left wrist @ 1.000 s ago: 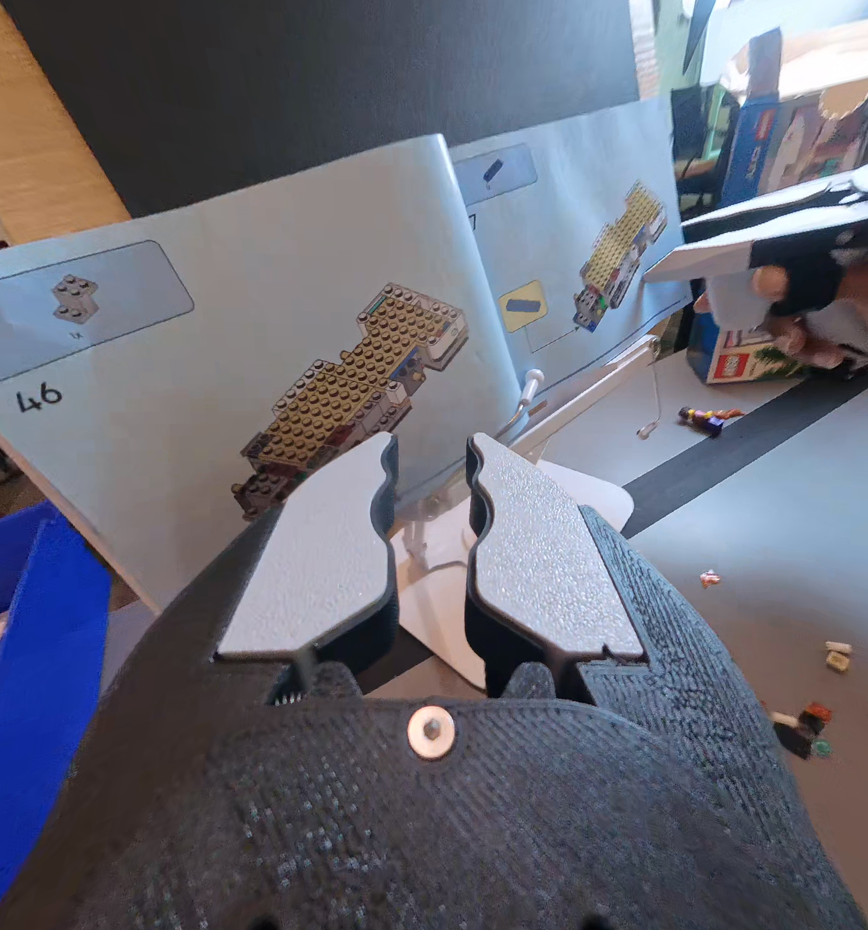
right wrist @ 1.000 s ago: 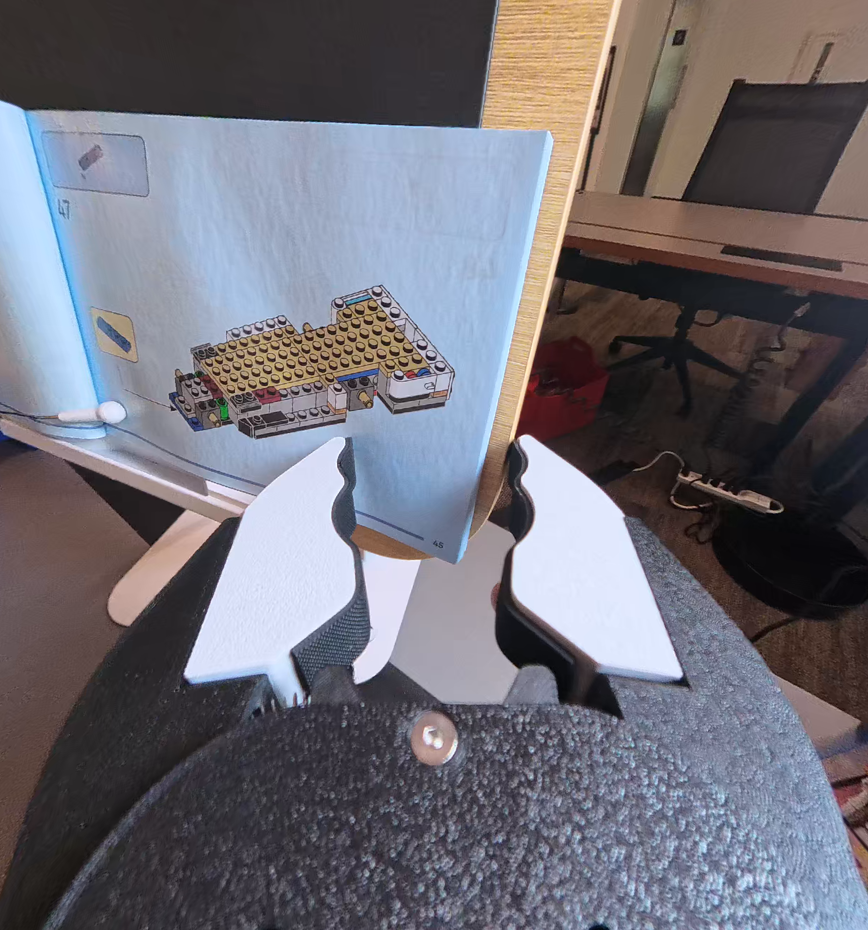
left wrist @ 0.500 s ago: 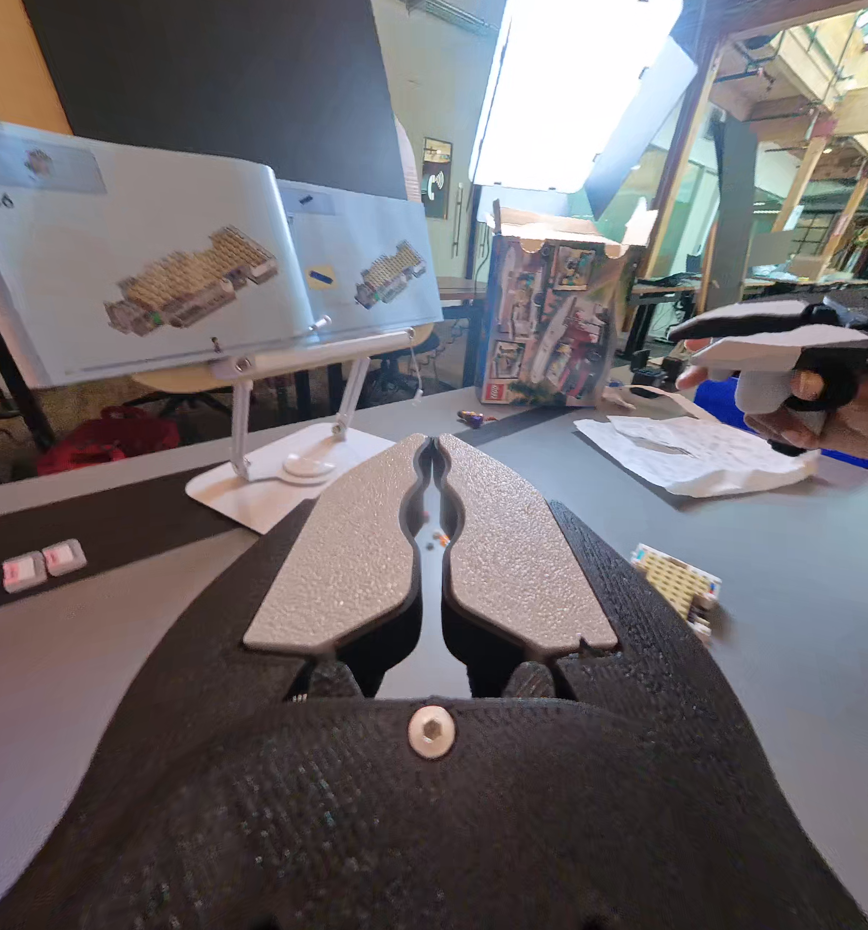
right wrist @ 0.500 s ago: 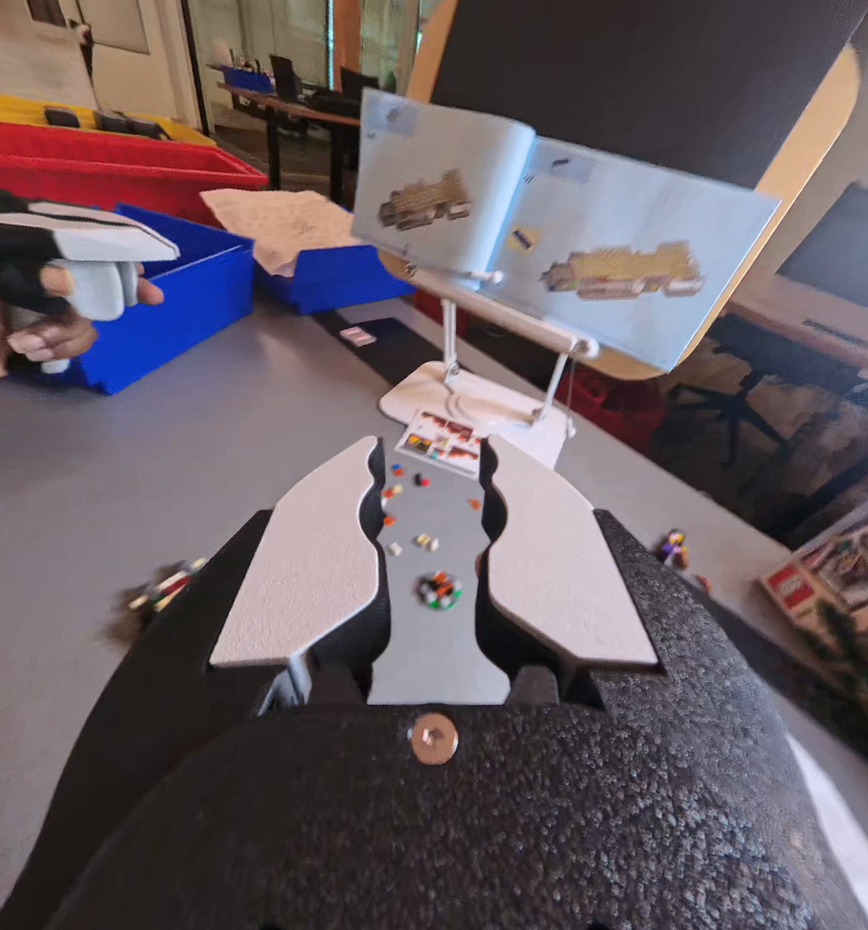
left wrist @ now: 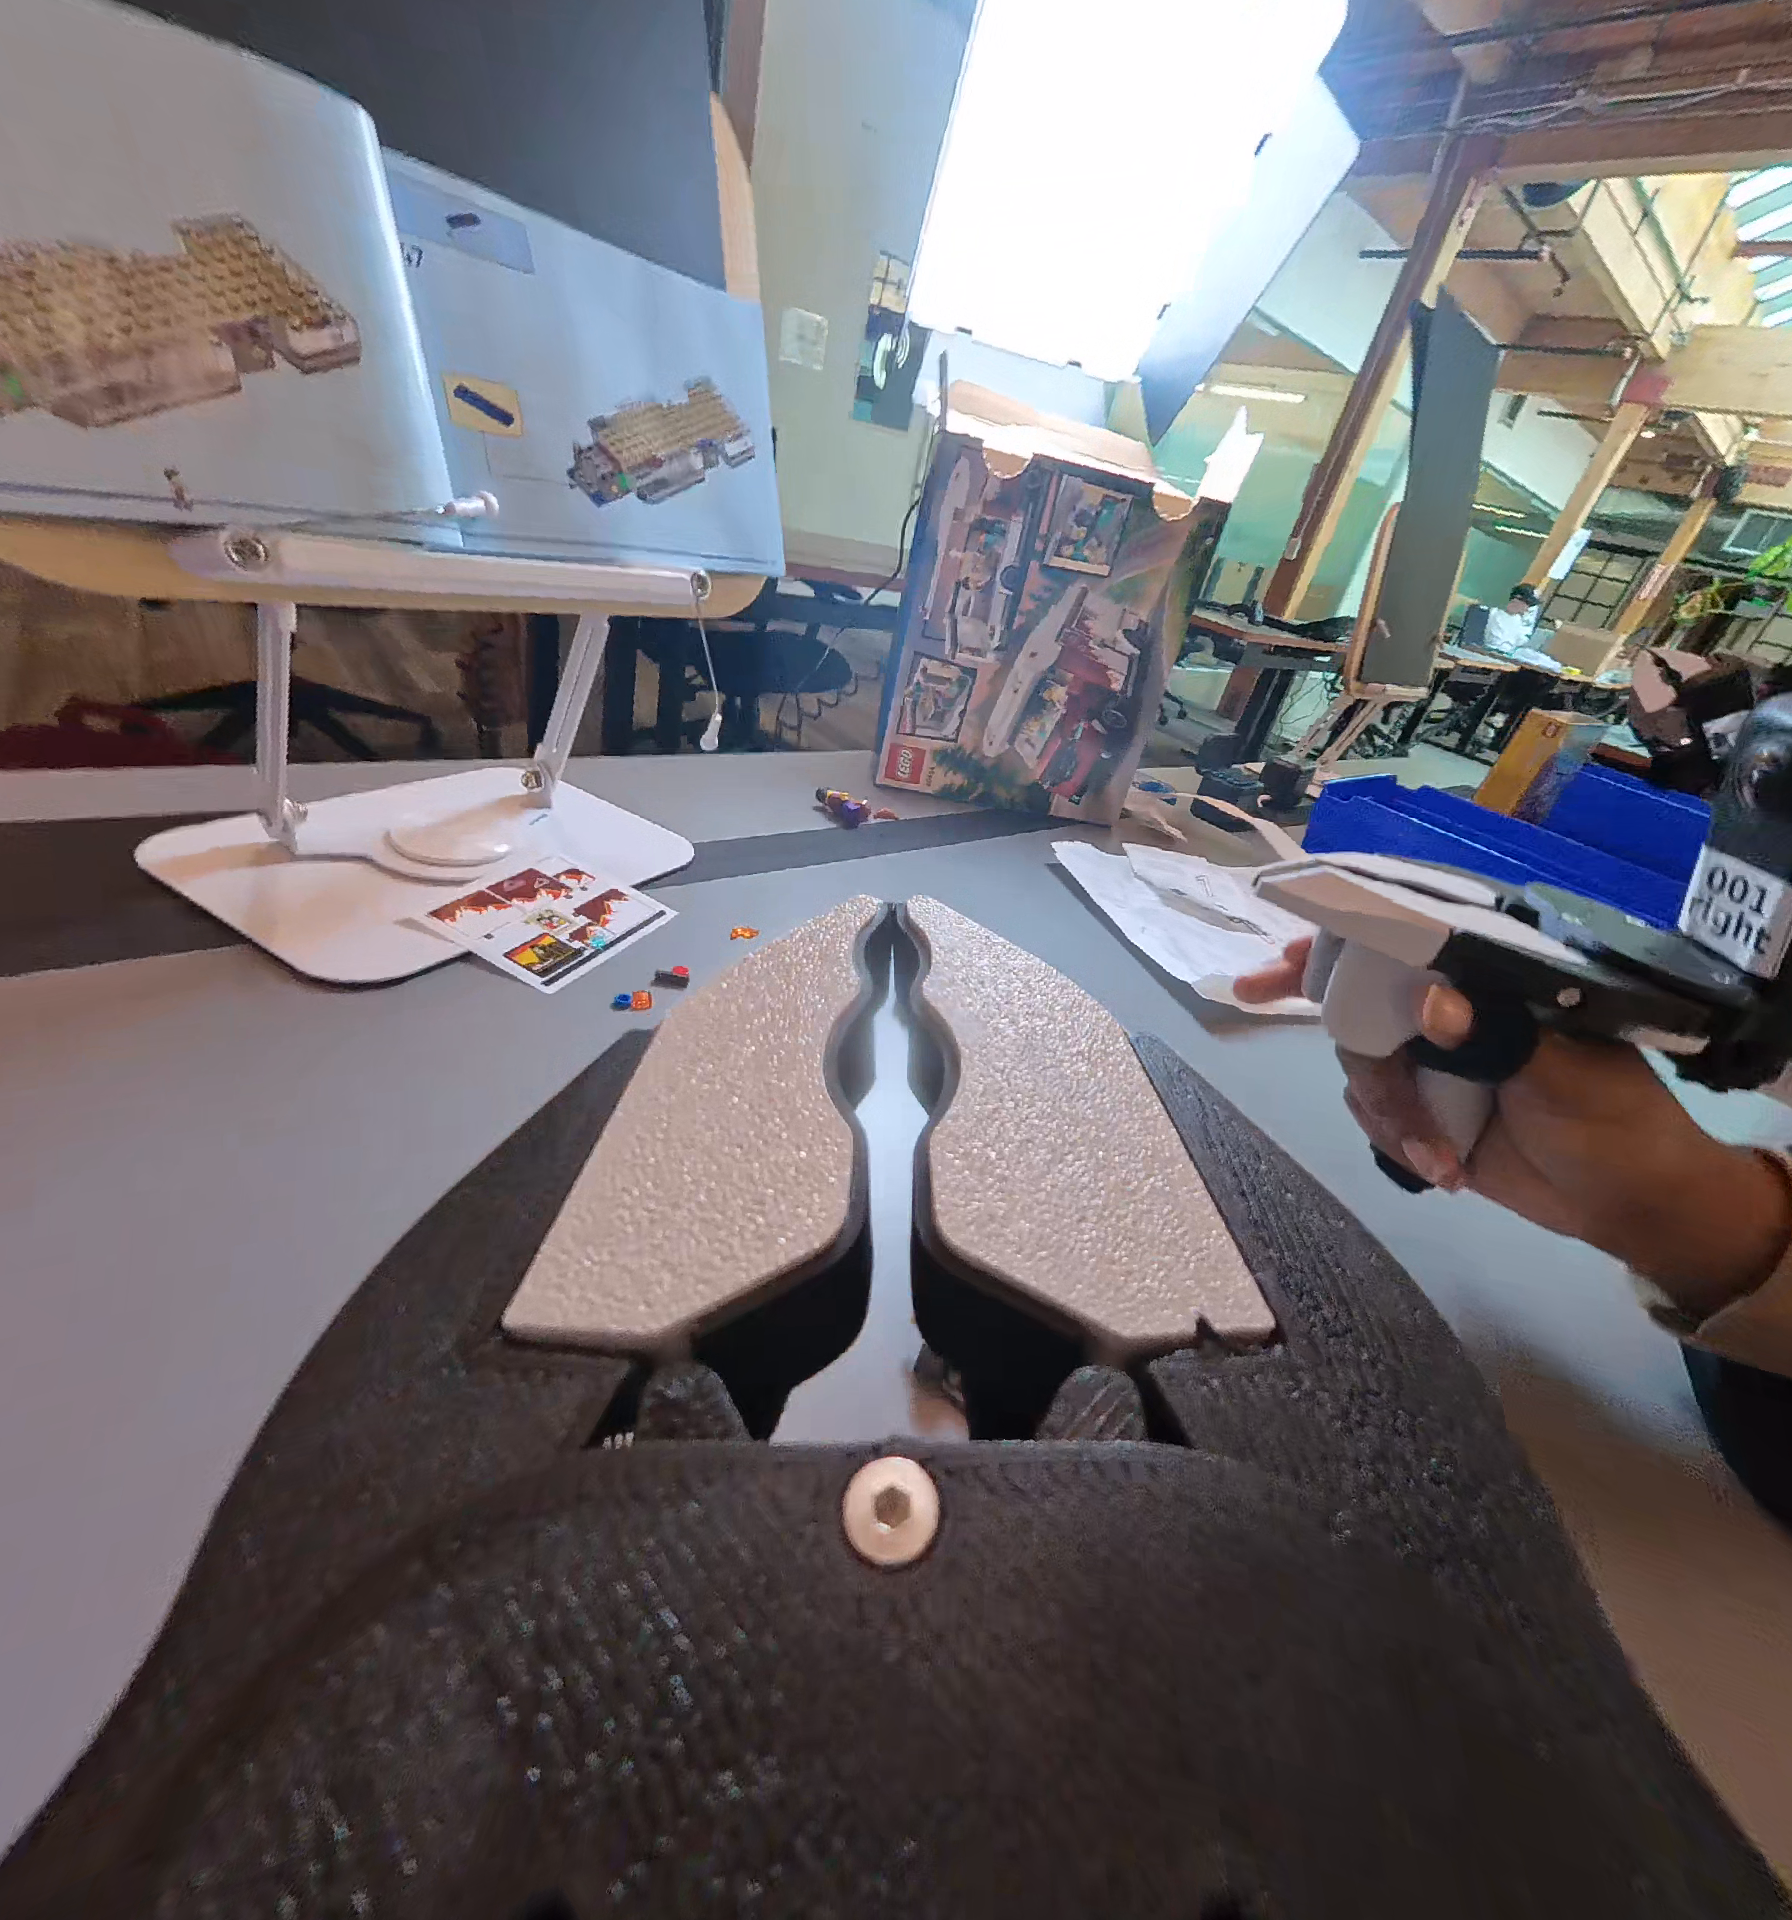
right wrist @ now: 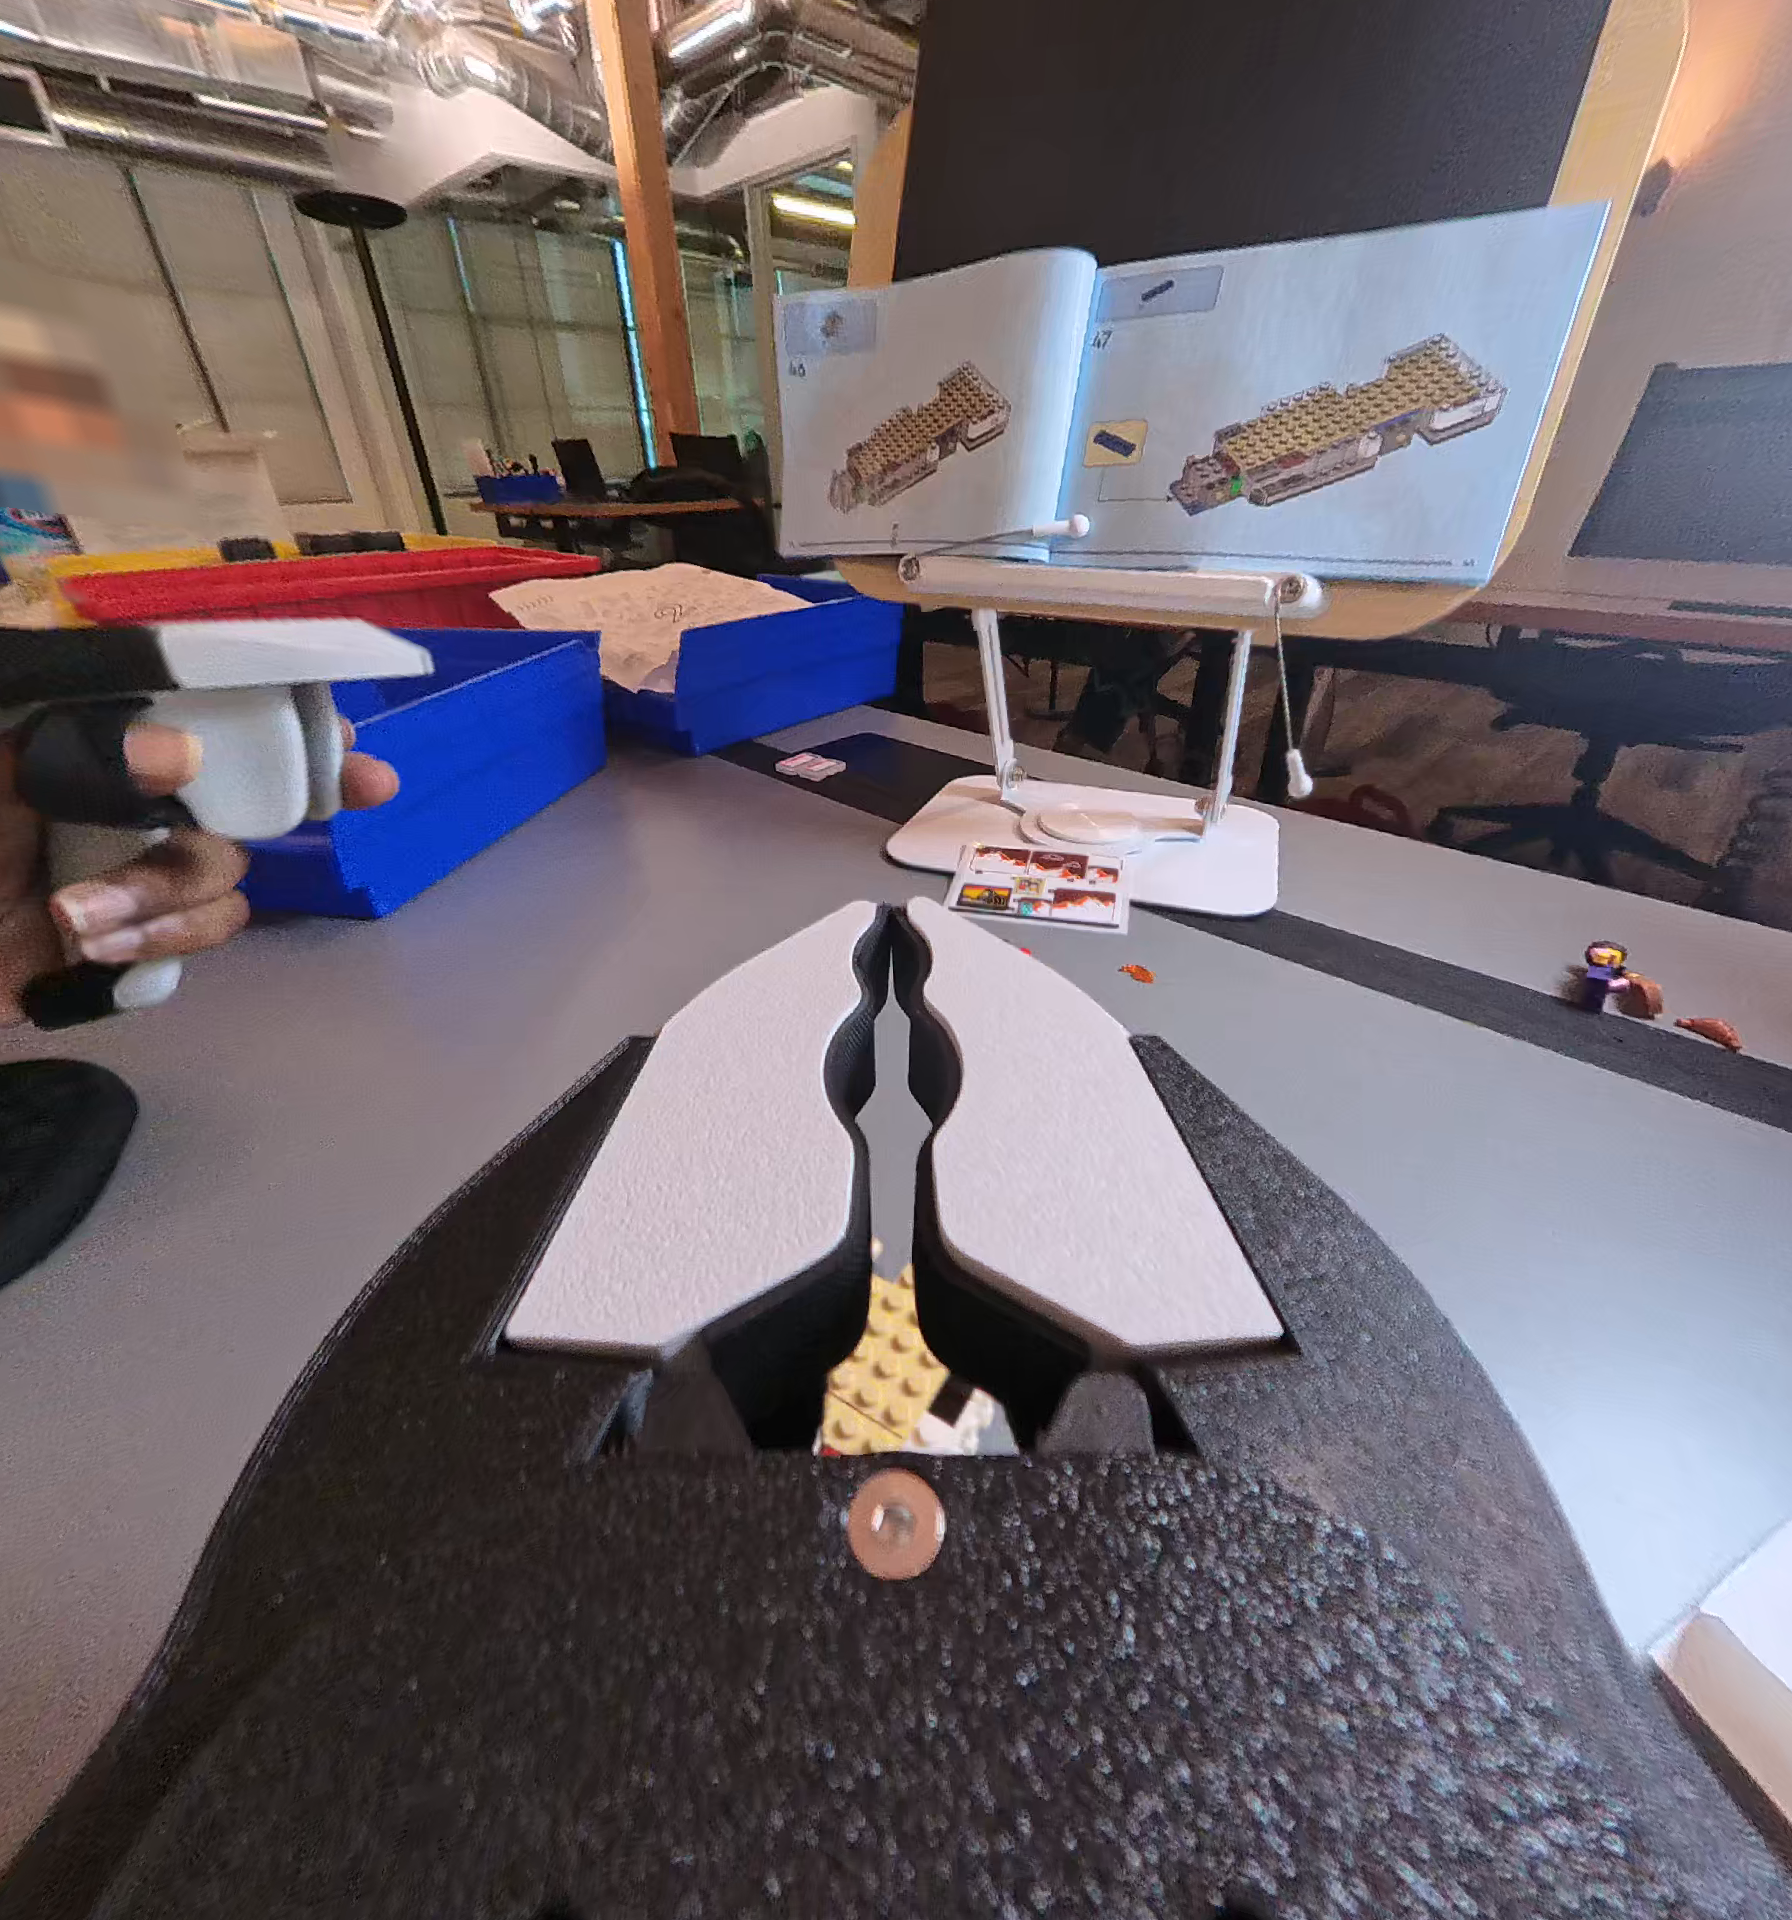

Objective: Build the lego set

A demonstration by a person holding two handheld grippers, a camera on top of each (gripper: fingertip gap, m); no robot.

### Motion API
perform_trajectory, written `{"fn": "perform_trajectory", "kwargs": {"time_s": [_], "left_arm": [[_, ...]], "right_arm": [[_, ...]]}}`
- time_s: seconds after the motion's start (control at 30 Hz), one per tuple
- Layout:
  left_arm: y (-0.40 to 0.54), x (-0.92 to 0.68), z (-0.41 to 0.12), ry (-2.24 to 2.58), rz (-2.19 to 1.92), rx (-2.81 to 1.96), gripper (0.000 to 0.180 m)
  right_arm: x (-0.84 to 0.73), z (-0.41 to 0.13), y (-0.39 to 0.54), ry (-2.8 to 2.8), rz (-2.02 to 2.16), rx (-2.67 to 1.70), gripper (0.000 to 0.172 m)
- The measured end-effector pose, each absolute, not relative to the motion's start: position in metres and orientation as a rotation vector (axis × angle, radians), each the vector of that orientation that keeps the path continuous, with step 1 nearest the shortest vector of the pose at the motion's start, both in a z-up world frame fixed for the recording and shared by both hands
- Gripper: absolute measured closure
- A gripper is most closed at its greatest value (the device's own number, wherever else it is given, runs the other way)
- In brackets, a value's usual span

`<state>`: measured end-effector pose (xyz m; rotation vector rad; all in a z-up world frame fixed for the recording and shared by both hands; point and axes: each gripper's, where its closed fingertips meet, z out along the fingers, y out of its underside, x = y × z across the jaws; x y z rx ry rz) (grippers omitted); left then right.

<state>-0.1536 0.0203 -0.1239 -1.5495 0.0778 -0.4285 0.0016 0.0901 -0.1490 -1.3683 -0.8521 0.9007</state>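
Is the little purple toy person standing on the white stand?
No, the purple toy figure lies on the grey table, off to the right of the white stand.

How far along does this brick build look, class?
Done: a tan studded assembly lies under the right claw. In hand: nothing; that claw and the left claw are shut on air. Left: loose small pieces and an unused sticker sheet lie below the open instruction booklet.

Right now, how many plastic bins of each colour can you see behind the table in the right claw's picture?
Blue plastic bins: 2
Red plastic bin: 1
Yellow plastic bin: 1
Total: 4
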Motion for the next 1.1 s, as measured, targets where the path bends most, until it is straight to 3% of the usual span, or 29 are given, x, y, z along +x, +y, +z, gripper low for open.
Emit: {"fn": "perform_trajectory", "kwargs": {"time_s": [0.3, 0.47, 0.67, 1.1], "left_arm": [[0.052, -0.142, -0.184, 0.308, -0.329, -1.683, 0.180], [0.053, -0.128, -0.189, 0.354, -0.436, -1.711, 0.168], [0.046, -0.112, -0.186, 0.447, -0.439, -1.689, 0.168], [0.039, -0.118, -0.162, 0.407, -0.401, -1.605, 0.173]], "right_arm": [[0.010, -0.179, 0.111, -0.919, 0.786, -1.435, 0.165], [0.009, -0.181, 0.116, -0.868, 0.903, -1.485, 0.157], [0.004, -0.190, 0.120, -0.833, 0.983, -1.521, 0.155], [-0.019, -0.130, 0.134, -0.815, 0.804, -1.277, 0.160]]}}
